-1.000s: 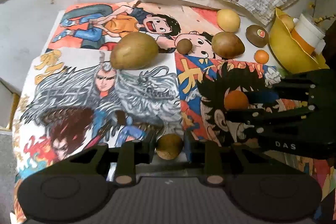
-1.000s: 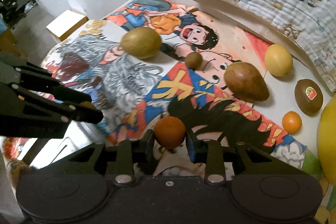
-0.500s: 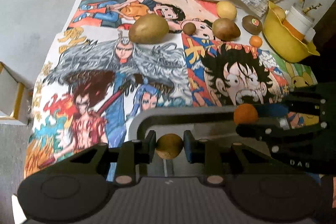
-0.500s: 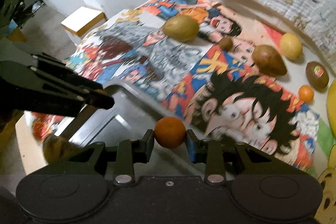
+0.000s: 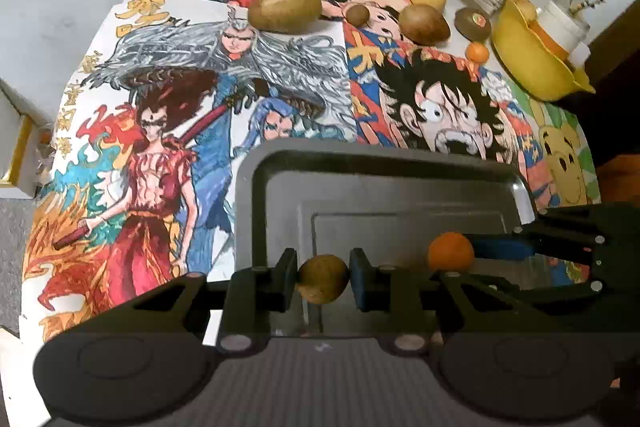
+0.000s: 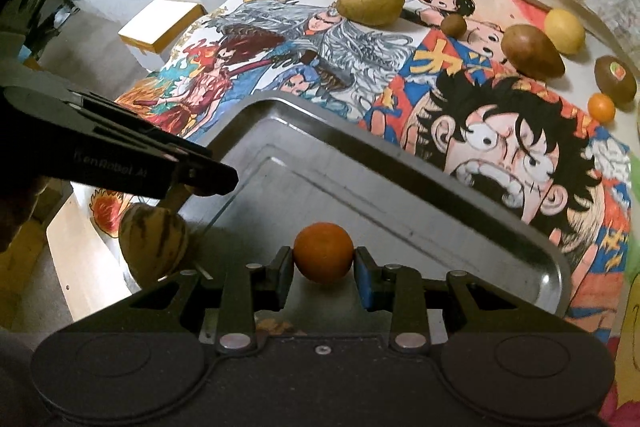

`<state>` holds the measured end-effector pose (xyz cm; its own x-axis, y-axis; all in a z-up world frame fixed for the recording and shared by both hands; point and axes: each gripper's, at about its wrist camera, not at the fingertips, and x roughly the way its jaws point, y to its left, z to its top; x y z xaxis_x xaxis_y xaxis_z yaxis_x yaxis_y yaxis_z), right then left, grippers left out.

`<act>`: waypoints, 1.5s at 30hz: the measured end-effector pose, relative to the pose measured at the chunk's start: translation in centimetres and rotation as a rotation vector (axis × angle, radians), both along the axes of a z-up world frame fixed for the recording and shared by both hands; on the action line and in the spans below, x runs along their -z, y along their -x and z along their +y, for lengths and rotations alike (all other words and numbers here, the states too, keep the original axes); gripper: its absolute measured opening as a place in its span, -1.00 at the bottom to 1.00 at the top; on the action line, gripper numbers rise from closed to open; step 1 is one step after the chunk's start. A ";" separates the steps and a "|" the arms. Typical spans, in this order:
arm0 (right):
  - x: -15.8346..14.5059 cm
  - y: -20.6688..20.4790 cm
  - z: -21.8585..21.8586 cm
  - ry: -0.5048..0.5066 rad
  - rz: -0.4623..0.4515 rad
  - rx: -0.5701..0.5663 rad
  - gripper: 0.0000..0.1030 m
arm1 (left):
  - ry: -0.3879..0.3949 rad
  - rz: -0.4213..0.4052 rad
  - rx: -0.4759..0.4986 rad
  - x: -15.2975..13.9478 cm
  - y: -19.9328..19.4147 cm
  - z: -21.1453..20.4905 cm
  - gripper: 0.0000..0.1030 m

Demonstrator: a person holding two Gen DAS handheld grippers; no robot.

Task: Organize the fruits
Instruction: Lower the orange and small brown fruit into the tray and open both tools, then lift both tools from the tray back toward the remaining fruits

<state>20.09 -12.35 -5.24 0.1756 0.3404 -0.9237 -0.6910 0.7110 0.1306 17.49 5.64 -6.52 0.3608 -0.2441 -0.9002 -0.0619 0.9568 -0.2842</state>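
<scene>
Above the metal tray [image 5: 256, 211], both hands carry fruit: the left gripper [image 5: 323, 279] is clamped on a small brown fruit [image 5: 323, 279], the right gripper [image 6: 323, 259] on a small orange [image 6: 323, 253]. Each fruit hangs directly over the tray floor, so release looks like a short drop. 6 fruits wait on the far mat [image 5: 160, 107].

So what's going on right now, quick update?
Left gripper shut on small brown fruit. Right gripper shut on small orange. Both over the metal tray. Nothing in the way.
</scene>
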 end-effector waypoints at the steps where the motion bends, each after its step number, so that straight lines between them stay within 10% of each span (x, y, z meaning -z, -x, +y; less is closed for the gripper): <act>1: 0.1 0.2 0.0 0.005 0.004 0.002 -0.32 | -0.001 0.004 0.006 0.1 0.1 -0.1 -0.40; 21: 1.2 1.1 -0.5 0.014 0.030 0.092 -0.07 | -0.010 0.081 0.024 1.1 0.2 -0.6 -0.38; 34: -2.0 3.0 -1.2 -0.023 -0.029 0.126 0.61 | -0.018 0.018 -0.023 -1.9 3.1 1.6 0.74; 45: -2.6 6.5 -0.9 -0.020 -0.029 0.094 0.93 | -0.056 0.020 -0.012 -2.1 7.2 3.2 0.96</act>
